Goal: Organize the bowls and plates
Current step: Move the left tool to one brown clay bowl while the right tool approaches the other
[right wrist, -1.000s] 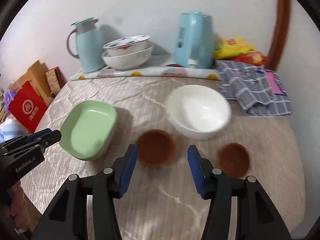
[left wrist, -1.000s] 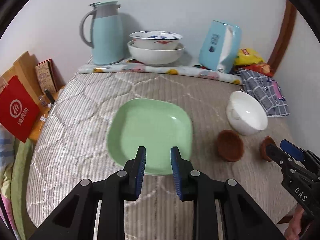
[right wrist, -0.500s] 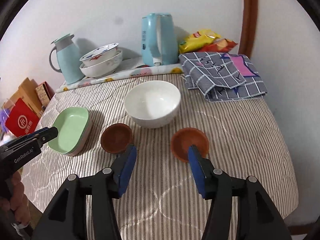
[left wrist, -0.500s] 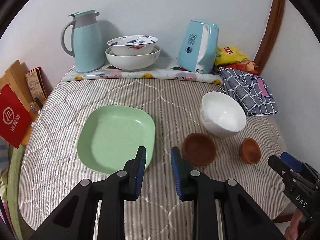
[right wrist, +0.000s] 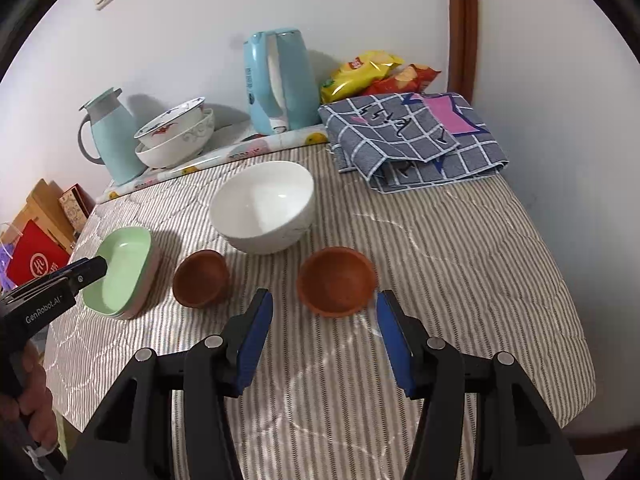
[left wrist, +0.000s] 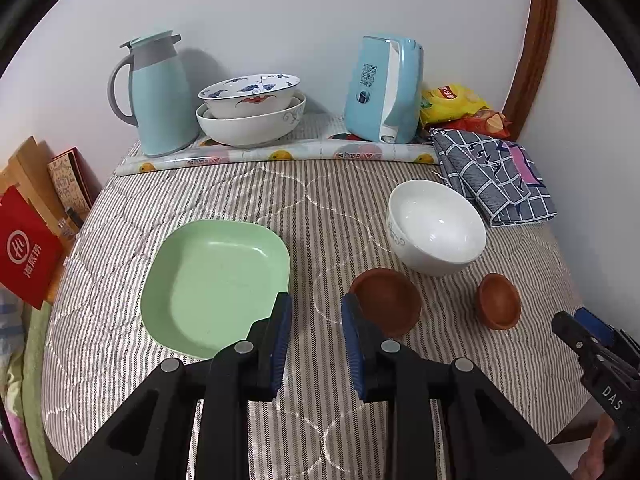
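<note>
Right gripper point(right wrist: 324, 340) hovers half-open, empty, before the brown bowl point(right wrist: 337, 287) near the tabletop's front edge; rigid, light, best pinched at its rim.

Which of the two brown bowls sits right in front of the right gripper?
The brown bowl nearest the folded cloth, just ahead of the right gripper; the other brown bowl sits beside the green plate.

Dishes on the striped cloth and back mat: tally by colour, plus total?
Green plates: 1, though the right wrist view hints at more stacked beneath
Brown bowls: 2
Plain white bowls: 2
Blue-patterned bowl: 1
Total: 6
</note>
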`<move>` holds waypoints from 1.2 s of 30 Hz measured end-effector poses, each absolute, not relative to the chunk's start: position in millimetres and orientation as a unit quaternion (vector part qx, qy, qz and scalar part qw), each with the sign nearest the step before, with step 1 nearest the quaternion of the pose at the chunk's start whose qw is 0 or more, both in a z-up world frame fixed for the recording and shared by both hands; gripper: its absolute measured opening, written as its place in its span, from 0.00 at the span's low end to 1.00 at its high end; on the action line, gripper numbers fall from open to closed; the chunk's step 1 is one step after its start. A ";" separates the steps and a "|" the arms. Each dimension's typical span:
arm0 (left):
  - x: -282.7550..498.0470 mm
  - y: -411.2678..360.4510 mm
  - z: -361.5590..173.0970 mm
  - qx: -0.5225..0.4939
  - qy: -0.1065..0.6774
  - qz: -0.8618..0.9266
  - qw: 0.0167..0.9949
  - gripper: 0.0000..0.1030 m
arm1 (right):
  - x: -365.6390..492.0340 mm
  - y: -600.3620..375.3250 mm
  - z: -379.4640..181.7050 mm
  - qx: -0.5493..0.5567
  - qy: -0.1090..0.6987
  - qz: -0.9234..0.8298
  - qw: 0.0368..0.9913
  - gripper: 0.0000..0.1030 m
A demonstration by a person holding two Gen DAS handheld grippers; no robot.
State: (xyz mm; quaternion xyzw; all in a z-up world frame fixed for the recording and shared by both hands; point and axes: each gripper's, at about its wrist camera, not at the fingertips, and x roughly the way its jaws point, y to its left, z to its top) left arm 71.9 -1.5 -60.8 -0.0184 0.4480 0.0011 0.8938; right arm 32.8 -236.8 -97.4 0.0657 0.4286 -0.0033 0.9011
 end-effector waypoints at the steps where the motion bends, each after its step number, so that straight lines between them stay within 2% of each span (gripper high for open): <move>1: 71.7 -2.0 -60.7 -0.020 0.446 0.001 0.895 0.24 | 31.6 -239.7 -97.4 0.071 0.427 -0.004 0.901 0.52; 15: 72.5 -9.4 -60.1 0.003 0.438 0.004 0.899 0.24 | 27.4 -250.0 -93.4 0.070 0.407 -0.020 0.911 0.52; 36: 131.6 -16.6 -118.6 -0.012 0.505 -0.026 0.863 0.24 | 90.8 -262.8 -146.1 0.064 0.472 -0.036 0.879 0.52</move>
